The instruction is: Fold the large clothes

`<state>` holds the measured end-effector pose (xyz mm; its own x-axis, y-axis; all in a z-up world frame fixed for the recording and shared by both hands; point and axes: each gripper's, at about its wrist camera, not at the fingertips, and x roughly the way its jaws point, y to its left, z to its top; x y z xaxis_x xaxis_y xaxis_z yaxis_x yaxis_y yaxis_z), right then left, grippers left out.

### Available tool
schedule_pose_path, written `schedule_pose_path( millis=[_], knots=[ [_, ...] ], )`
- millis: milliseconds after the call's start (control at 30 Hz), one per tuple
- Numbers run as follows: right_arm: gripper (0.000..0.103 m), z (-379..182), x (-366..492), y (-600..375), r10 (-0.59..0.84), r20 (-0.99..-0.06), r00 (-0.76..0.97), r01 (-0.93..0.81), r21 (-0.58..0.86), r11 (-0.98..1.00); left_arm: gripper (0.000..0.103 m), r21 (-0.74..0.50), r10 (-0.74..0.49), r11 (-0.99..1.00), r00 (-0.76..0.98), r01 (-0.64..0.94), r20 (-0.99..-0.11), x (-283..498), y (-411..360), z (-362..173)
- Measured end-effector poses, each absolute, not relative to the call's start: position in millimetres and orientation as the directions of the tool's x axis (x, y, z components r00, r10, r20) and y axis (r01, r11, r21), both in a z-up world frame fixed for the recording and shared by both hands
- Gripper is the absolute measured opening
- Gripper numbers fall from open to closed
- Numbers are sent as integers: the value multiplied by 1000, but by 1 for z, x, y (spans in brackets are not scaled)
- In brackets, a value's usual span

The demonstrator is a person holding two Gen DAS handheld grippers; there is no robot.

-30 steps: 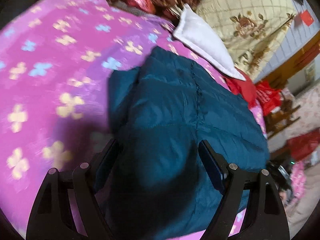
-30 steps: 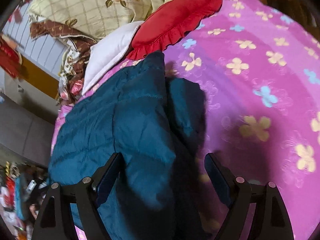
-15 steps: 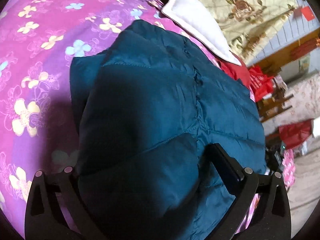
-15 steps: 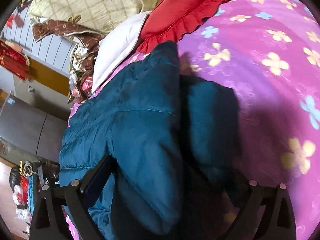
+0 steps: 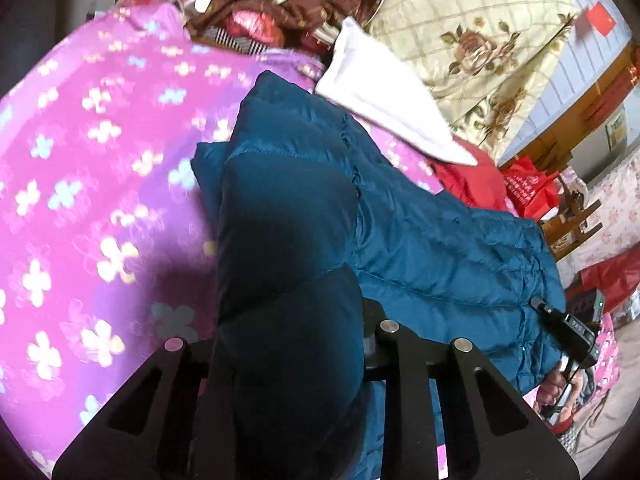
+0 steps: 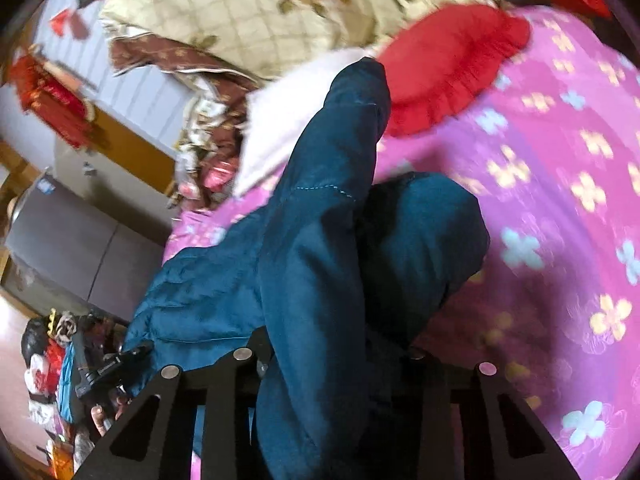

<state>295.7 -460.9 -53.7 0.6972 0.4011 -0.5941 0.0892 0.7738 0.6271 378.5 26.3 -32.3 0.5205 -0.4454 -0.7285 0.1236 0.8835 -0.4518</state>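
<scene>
Left side first: the left gripper (image 5: 288, 360) is clamped down on a thick bunch of the teal quilted puffer jacket (image 5: 440, 248), with the padding bulging up between the jaws and blocking most of the view at 6 o'clock. From that gripper the rest of the jacket runs off toward 2–3 o'clock, lying across the pink flower-print bedspread (image 5: 92, 200). A white pillow (image 5: 384, 100) sits just past the jacket's far edge at about 1 o'clock, with a cream rose-print quilt (image 5: 480, 32) piled behind it.

Over on the right, the right gripper (image 6: 332, 364) is also pinched onto a fat fold of jacket, the fabric rising straight up out of the jaws toward 12 o'clock. A second dark lump of jacket sits just right of that fold, at roughly 2 o'clock, resting on the bedspread. A red ruffled cushion (image 6: 448, 68) lies at 1 o'clock, right by the tip of the raised fold.

So the jacket's on the bed, held on one long edge by both grippers, long axis running side to side between them. Neither gripper looks nearer; they're sharing the load. My guess is the next bit is carrying that held edge over the body of the jacket, and the puffy fill will probably fight a clean crease.
</scene>
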Motion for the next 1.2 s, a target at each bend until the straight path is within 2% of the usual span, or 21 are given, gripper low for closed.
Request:
schedule_pose_path(
  millis=[200, 367, 700, 767, 900, 967, 1067, 1200],
  knots=[
    [33, -12, 297, -438, 431, -528, 732, -22, 613, 790, 22, -439, -434, 888, 558, 135, -707, 378, 34, -5],
    [33, -2, 305, -430, 442, -499, 746, -65, 606, 793, 21, -429, -423, 892, 590, 139, -688, 380, 40, 9],
    [33, -66, 314, -456, 406, -567, 717, 72, 639, 766, 21, -404, -377, 912, 543, 74, -750, 391, 49, -39],
    [34, -80, 315, -463, 402, -588, 702, 97, 637, 764, 24, -399, -373, 914, 528, 68, -763, 393, 48, -50],
    [46, -95, 316, -469, 387, -625, 678, 152, 635, 758, 35, -377, -334, 926, 530, 29, -780, 392, 50, -58],
    [57, -94, 311, -471, 337, -652, 679, 200, 606, 770, 39, -390, -331, 921, 533, 2, -779, 389, 54, -56],
    [63, -85, 300, -469, 256, -689, 678, 244, 540, 806, 40, -420, -351, 908, 528, -10, -773, 381, 64, -49],
    [64, -63, 278, -460, 104, -715, 691, 272, 391, 879, 41, -437, -375, 900, 533, 11, -758, 361, 75, -38]
  ],
)
